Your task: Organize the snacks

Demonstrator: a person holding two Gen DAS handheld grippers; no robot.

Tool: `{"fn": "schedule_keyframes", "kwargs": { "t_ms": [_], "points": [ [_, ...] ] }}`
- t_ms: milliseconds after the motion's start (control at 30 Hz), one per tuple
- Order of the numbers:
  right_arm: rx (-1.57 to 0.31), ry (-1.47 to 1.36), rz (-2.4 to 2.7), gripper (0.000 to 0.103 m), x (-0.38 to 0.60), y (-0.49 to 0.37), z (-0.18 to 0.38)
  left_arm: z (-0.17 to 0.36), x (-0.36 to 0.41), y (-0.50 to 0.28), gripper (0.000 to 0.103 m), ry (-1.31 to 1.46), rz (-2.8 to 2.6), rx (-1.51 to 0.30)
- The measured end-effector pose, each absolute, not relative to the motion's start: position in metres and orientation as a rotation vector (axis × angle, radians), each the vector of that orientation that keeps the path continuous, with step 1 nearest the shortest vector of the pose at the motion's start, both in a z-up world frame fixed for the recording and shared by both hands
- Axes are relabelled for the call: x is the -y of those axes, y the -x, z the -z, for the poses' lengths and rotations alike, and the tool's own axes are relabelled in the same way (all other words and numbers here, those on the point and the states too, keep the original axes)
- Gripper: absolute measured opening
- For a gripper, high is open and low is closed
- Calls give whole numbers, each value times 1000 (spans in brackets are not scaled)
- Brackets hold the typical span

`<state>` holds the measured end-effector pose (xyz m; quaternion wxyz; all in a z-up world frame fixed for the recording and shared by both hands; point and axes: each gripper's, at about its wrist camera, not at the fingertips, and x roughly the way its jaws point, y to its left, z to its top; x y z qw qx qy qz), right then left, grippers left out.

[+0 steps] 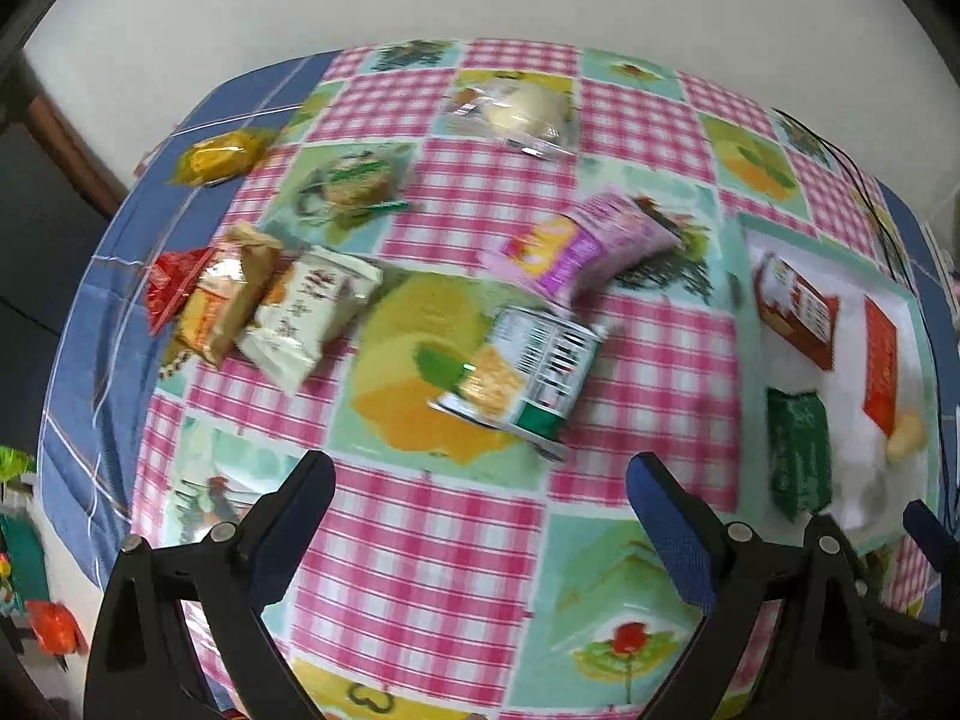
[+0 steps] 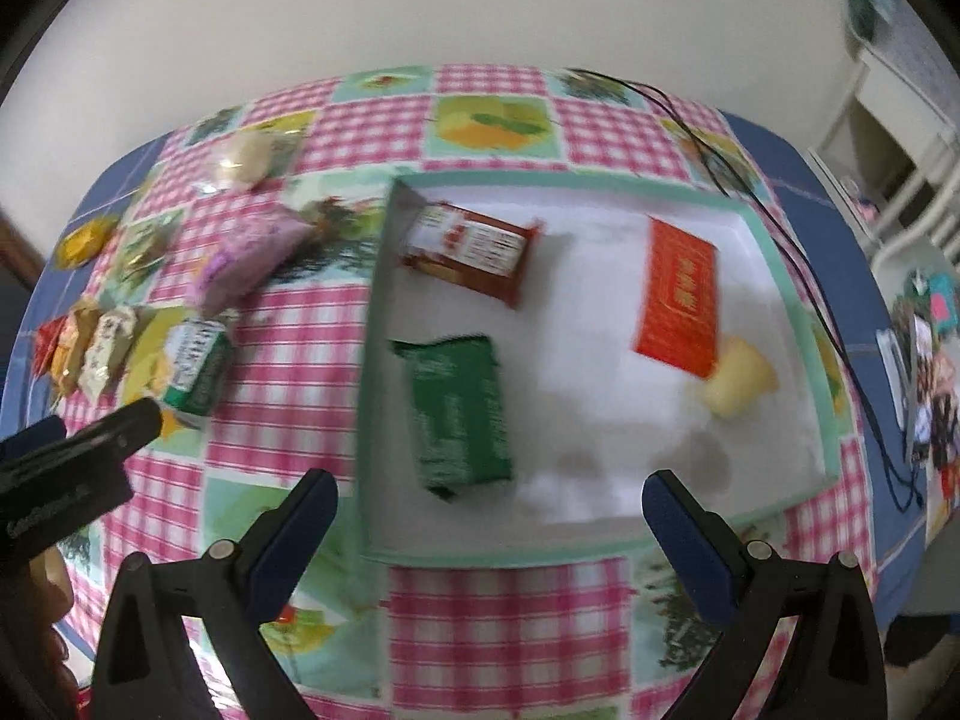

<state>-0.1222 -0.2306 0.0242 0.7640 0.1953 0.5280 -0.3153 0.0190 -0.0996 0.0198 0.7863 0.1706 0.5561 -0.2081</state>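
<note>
left black two-finger gripper (image 1: pixel 480 480): fingers spread, empty, above the glossy green-and-white crinkled snack packet (image 1: pixel 522 375) on the checked cloth | right black two-finger gripper (image 2: pixel 489 495): fingers spread, empty, over the shallow white rectangular tray (image 2: pixel 786 276) | tray holds flat green foil packet (image 2: pixel 459 414), brown wrapper (image 2: pixel 474 252), red-orange packet (image 2: pixel 681 300), pale yellow lump (image 2: pixel 741 384)

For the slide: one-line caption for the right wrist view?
Open right gripper above a white tray holding four snacks, green packet nearest; more snacks lie loose on the checked tablecloth.

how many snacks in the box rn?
4. In the box: brown-red packet at far left, green packet near left, red packet at far right, and a pale yellow piece just beneath it. Blur could hide something small.
</note>
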Motion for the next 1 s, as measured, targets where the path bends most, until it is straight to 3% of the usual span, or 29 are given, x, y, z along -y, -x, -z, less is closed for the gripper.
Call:
{"fn": "schedule_keyframes", "kwargs": {
  "t_ms": [1000],
  "points": [
    [-1066,-445,466,103,177,20,-9,-5,15,-112,98,-204,286,-1256]
  ]
}}
